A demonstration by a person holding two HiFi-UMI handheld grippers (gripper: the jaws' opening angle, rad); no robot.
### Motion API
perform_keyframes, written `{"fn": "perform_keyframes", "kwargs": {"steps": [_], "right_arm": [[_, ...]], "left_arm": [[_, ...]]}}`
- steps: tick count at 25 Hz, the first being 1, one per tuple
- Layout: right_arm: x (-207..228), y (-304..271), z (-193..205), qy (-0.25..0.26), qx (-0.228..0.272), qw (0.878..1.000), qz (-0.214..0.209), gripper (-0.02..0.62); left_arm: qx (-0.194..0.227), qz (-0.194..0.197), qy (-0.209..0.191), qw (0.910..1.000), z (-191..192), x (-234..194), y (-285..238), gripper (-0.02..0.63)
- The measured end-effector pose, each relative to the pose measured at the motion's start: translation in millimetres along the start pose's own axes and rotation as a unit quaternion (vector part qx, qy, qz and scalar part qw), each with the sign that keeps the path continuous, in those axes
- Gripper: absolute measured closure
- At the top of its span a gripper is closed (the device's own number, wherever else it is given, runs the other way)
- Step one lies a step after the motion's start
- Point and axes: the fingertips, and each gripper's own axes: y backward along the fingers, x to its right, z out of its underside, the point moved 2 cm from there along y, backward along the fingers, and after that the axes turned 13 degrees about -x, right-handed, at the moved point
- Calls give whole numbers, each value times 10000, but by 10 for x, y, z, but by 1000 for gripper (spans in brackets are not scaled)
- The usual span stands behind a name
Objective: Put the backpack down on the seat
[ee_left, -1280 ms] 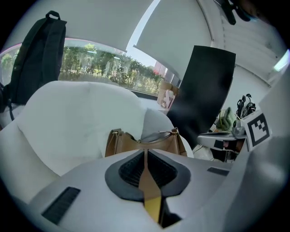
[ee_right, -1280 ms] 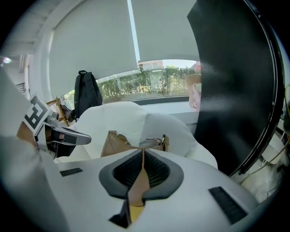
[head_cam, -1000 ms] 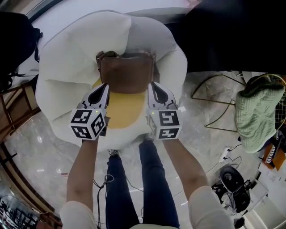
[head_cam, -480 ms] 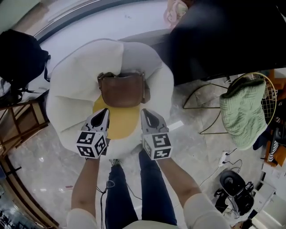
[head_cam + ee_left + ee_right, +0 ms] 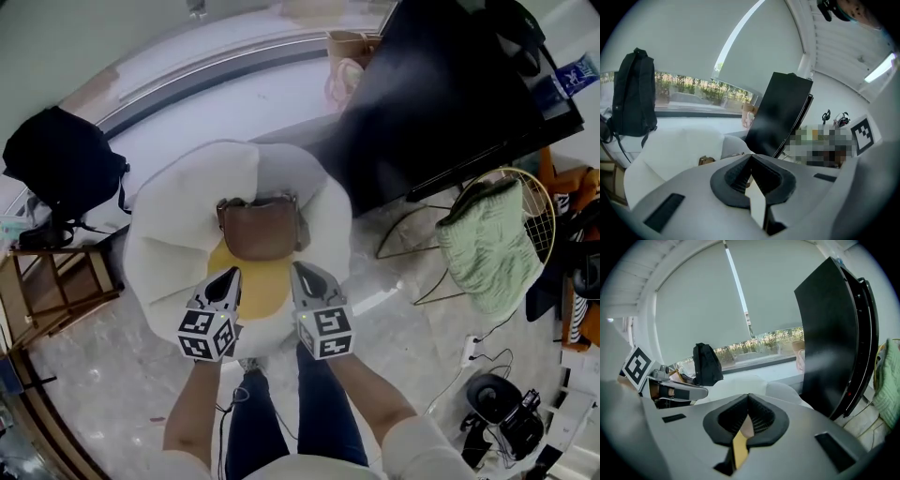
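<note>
The brown backpack (image 5: 263,228) sits on the white seat (image 5: 164,253), just ahead of both tool tips. The left gripper (image 5: 232,274) and the right gripper (image 5: 297,270) are both squeezed closed with nothing in them. The bag looks soft, floppy and light, so its top edge near the corners seems the best place to grab.

White seat (image 5: 169,253), brown backpack (image 5: 262,232) resting on it

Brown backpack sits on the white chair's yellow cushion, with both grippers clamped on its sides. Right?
The brown backpack does sit there, but the left gripper and right gripper are shut on nothing, clear of it: see the head view.
</note>
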Motion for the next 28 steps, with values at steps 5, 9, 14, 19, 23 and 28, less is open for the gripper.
{"fn": "perform_keyframes", "kwargs": {"steps": [5,9,14,19,23,28], "right_arm": [[-102,303,-179,92,115,9999,24,565],[-193,561,-296,181,176,9997,16,565],[-338,914,-448,326,238,9992,-40,565],[-486,1283,-659,471,350,9983,-62,565],[-649,1596,-822,508,522,9972,-140,565],[-758,1920,-991,540,755,9956,-158,565]], "left_arm": [[174,42,-119,9998,-150,279,383,572],[350,76,-251,9990,-277,491,703,572],[432,164,-296,9985,-384,734,1046,572],[546,284,-430,9972,-536,998,1362,572],[676,388,-630,9950,-615,1175,1642,572],[888,519,-703,9922,-764,1345,1951,572]]}}
